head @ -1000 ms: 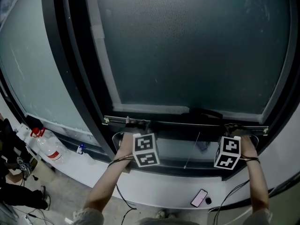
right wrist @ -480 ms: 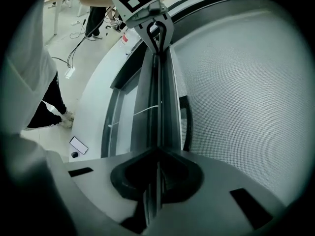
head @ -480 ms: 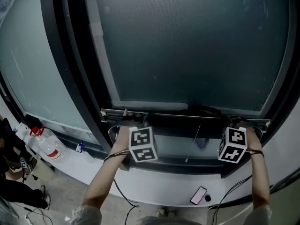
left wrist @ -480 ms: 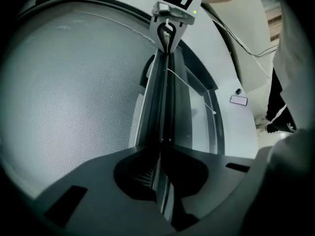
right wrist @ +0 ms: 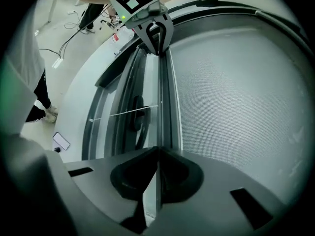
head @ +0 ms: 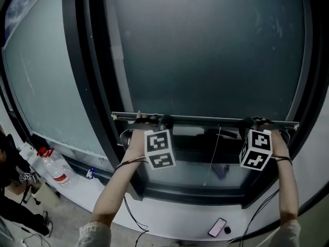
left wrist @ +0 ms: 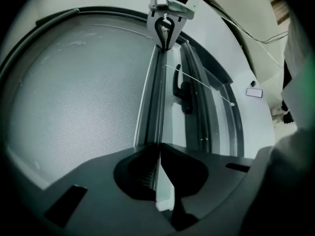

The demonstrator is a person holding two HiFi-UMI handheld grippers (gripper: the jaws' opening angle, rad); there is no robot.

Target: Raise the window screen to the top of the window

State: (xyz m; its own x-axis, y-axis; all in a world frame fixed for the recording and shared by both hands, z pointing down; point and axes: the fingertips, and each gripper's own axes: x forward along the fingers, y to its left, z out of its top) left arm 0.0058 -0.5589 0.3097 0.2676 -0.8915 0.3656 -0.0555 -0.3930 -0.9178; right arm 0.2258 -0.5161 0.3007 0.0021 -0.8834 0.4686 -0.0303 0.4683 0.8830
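The grey mesh window screen (head: 205, 50) ends in a thin metal bottom bar (head: 205, 120) that runs level across the window. My left gripper (head: 153, 120) is shut on the bar near its left end, and my right gripper (head: 254, 121) is shut on it near its right end. In the left gripper view the bar's edge (left wrist: 156, 107) runs from my jaws to the right gripper (left wrist: 165, 33). The right gripper view shows the same bar (right wrist: 160, 102) pinched between its jaws, with the left gripper (right wrist: 155, 36) at the far end. Below the bar are bare glass and a dark window handle (head: 221, 134).
A thin pull cord (head: 215, 151) hangs below the bar. Dark frame posts (head: 90, 86) flank the screen. On the floor lie a phone (head: 218, 227), a red-capped water bottle (head: 54, 171) and a small blue-capped bottle (head: 91, 173). Cables trail from both wrists.
Both grippers have gone up together with the bottom bar. The gap under the bar has widened and shows more glass and the handle.
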